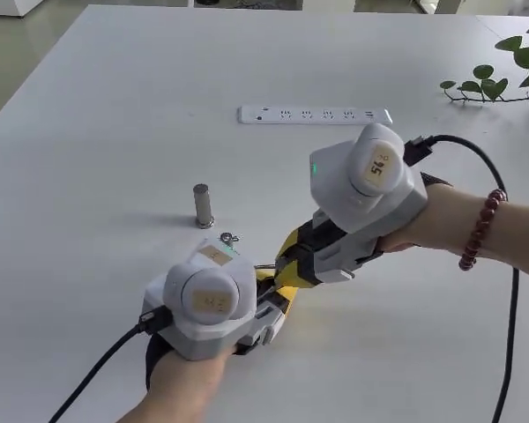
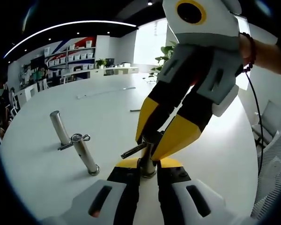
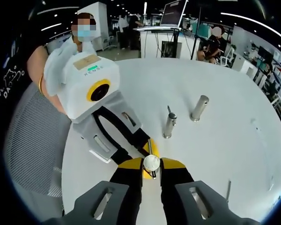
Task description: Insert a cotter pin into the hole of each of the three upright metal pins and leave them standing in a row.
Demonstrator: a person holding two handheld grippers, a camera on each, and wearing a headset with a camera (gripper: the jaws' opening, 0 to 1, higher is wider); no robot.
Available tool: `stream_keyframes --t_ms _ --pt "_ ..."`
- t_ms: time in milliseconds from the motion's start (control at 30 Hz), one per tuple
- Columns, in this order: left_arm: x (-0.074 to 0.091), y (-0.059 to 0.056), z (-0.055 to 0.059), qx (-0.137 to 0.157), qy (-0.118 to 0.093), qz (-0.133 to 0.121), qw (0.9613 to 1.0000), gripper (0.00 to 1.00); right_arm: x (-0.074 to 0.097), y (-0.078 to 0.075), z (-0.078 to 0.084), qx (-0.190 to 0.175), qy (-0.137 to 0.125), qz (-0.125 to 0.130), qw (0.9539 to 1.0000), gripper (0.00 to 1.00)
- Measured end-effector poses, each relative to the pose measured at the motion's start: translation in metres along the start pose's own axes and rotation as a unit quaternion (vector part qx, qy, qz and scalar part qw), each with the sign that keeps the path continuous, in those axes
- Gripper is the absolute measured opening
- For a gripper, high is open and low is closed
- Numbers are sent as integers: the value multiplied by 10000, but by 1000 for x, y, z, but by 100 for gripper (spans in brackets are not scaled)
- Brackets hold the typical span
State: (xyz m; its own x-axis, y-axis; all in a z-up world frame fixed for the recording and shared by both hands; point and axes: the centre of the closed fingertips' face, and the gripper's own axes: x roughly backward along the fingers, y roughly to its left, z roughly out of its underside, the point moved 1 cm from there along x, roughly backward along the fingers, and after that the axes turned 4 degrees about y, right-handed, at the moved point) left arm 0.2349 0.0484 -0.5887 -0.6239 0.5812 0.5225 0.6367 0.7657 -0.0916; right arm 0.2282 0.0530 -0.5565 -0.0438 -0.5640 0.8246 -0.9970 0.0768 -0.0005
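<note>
A short steel pin [image 2: 147,159] stands on the desk [image 1: 115,132], a cotter pin [image 2: 133,151] jutting sideways near its top. The left hand-held gripper [image 2: 149,168] clamps its base. The right hand-held gripper [image 2: 150,140] is pinched narrow around its top.

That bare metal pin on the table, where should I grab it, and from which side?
Grip the bare pin low on its shaft, probably sideways from its left in the head view. It stands upright, so level jaws meet its sides. Staying low keeps the top free for the insertion, and the finished pin stands close on its right.
</note>
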Motion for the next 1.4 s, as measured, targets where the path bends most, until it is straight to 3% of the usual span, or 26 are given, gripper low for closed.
stream_keyframes --t_ms 933,1400 --pt "-17 15 -15 315 -136 -156 9993 11 2 -23 -3 4 -81 171 9998 8" --pt "-26 23 -20 364 -90 -307 9988 12 1 -39 -2 -17 -185 256 9995 8"
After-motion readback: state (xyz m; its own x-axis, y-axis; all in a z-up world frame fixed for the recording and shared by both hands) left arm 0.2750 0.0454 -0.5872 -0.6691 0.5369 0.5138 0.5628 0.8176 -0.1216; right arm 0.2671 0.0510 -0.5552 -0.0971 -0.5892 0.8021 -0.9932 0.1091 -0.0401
